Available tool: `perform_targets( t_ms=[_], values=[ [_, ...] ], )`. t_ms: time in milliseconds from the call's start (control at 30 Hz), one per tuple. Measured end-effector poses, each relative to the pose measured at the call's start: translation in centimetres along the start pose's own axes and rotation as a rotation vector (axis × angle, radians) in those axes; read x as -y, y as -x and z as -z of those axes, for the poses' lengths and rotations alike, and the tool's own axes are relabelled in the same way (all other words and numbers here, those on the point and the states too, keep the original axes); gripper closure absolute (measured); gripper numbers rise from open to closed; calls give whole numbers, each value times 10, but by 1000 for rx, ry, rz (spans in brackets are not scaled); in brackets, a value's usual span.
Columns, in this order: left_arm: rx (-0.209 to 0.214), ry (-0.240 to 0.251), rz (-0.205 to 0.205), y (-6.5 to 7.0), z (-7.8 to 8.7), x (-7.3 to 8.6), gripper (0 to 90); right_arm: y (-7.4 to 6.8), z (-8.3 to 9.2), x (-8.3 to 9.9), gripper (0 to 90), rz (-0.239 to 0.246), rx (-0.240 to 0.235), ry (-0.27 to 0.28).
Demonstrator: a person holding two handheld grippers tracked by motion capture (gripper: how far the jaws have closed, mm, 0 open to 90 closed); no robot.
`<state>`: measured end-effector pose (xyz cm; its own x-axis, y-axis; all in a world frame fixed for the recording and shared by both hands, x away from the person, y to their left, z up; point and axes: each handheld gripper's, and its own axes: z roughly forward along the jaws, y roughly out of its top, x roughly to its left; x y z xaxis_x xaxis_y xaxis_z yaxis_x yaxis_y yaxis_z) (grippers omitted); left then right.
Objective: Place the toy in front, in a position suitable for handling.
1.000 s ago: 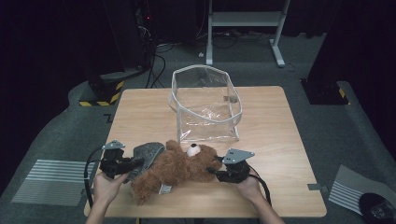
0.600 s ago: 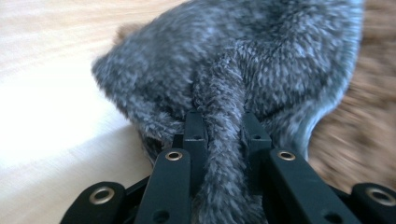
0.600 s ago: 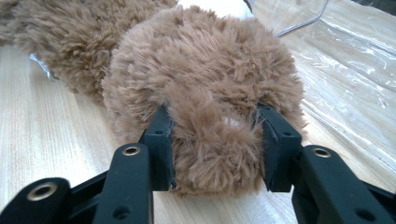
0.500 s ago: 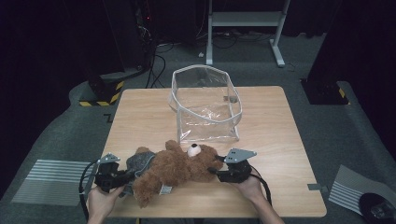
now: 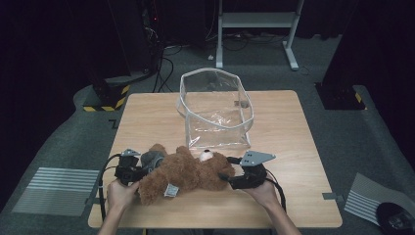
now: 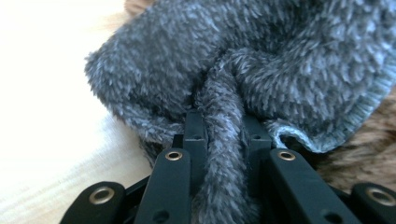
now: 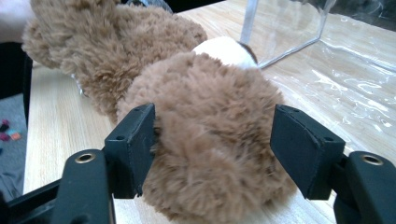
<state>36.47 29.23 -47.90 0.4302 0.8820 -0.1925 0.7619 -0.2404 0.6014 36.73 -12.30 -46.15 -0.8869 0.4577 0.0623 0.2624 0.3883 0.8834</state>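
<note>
teddy bear point(image 5: 188, 171): lies lengthwise left-right before clear bag point(image 5: 215, 110), head rightward | left claw point(image 6: 224, 140): clenched on grey cloth point(image 6: 243, 70) | right claw point(image 7: 219, 154): just opening, released around head

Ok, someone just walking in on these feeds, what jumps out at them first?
The brown teddy bear lying across the near edge of the wooden table, with a gripper at each end. The left gripper is pinching the bear's grey sweater; the right gripper has just been opening around its head. Behind it stands a clear plastic bag.
</note>
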Motion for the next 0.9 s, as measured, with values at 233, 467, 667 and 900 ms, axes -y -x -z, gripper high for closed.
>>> perform_targets(
  t_ms=[233,467,667,900],
  values=[
    [2,0,2,-2,6,-4,770,-3,-14,-3,317,12,-17,-77],
    [22,35,10,3,38,-1,773,-12,-24,-6,617,-6,69,-133],
    [10,59,8,6,57,0,773,-22,-38,-8,674,-27,147,-107],
    [41,104,21,11,83,5,773,-23,-33,-7,573,-42,137,-93]
  ],
)
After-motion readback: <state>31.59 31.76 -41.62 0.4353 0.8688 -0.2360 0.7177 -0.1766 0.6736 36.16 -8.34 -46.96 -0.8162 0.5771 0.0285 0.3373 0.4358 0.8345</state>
